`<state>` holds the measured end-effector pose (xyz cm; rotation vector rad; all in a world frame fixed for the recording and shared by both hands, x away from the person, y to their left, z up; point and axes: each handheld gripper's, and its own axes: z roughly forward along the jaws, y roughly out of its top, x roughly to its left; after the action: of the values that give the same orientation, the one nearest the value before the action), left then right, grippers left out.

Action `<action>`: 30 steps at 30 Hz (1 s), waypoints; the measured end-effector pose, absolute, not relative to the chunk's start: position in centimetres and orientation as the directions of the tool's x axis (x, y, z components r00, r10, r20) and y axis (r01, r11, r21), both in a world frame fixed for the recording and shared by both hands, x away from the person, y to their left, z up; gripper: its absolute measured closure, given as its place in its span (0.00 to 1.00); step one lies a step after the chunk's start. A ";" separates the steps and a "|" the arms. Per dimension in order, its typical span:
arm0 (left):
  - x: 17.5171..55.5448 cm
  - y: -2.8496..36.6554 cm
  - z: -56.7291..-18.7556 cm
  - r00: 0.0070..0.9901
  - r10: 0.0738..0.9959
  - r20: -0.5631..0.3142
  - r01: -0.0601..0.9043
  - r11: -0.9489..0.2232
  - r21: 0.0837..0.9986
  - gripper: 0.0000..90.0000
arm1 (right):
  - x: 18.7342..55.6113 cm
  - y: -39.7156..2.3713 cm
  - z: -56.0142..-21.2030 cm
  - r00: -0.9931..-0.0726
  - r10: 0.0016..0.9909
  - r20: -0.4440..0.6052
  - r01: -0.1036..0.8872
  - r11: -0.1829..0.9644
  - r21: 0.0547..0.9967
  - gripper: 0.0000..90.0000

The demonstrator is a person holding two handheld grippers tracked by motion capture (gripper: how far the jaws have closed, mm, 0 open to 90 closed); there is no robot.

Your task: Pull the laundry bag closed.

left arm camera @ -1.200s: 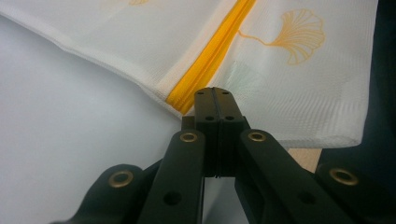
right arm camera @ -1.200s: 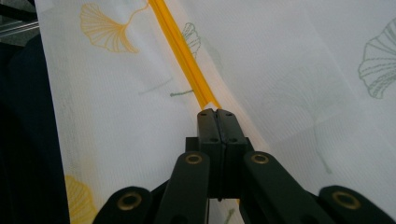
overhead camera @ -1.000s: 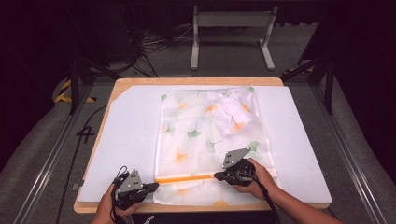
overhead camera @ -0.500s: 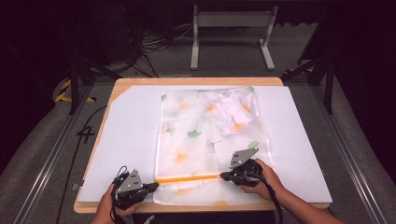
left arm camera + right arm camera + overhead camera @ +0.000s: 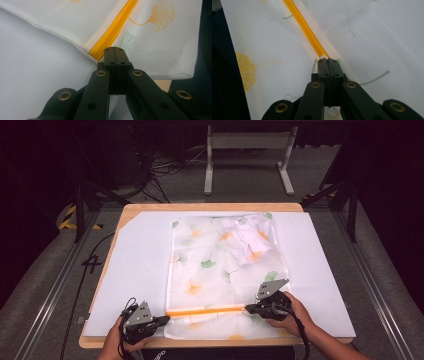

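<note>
Low in the high view, a white mesh bag (image 5: 225, 270) printed with ginkgo leaves lies flat on a white sheet (image 5: 140, 270) that covers the wooden table (image 5: 210, 207). An orange zipper (image 5: 205, 311) runs across the bag's near end, from lower left toward lower right of the frame.

At the zipper's left end sits the left gripper (image 5: 161, 320), held in a hand (image 5: 116, 344) at the bottom edge. In the left gripper view its jaws are pressed together with no gap between them, their tips (image 5: 114, 51) right at the end of the zipper (image 5: 113, 31), where the bag's hem meets the sheet. Whether they pinch a bit of fabric there is hard to tell — the tips cover the spot.

At the zipper's right end sits the right gripper (image 5: 248, 309), in the other hand (image 5: 290, 316). In the right gripper view its jaws are likewise closed tight, tips (image 5: 327, 61) set on the zipper line, with the orange band (image 5: 304, 25) running away to the upper left of that frame. The zipper pull may be caught between them — it is hidden by the tips.

Toward the upper right of the bag, something crumpled and white (image 5: 247, 237) shows through the mesh.
</note>
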<state>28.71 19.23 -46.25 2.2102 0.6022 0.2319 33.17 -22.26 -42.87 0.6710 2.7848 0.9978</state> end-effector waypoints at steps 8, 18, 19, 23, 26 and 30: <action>28.7 19.2 -46.2 0.869 0.494 -0.035 0.345 -0.554 0.758 1.00 | 33.1 -23.5 -42.7 -0.885 0.463 0.045 0.385 0.676 0.628 1.00; 28.8 19.2 -46.2 0.869 0.494 -0.039 0.348 -0.552 0.757 1.00 | 33.0 -25.3 -42.6 -0.865 0.499 0.044 0.415 0.665 0.620 1.00; 28.8 19.2 -46.2 0.869 0.494 -0.039 0.349 -0.553 0.757 1.00 | 33.0 -25.5 -42.7 -0.864 0.501 0.044 0.417 0.664 0.620 1.00; 28.8 19.2 -46.2 0.870 0.492 -0.039 0.347 -0.554 0.757 1.00 | 32.9 -26.0 -42.7 -0.858 0.512 0.044 0.423 0.656 0.625 1.00; 28.8 19.2 -46.2 0.871 0.489 -0.036 0.345 -0.558 0.755 1.00 | 32.8 -26.4 -42.7 -0.854 0.519 0.043 0.428 0.652 0.626 1.00; 28.8 19.3 -46.2 0.871 0.490 -0.042 0.348 -0.553 0.757 1.00 | 32.7 -27.2 -42.6 -0.844 0.534 0.050 0.441 0.640 0.629 1.00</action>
<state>28.84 19.26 -46.22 2.2103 0.6015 0.2192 32.69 -27.16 -42.58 0.8122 2.7156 0.9844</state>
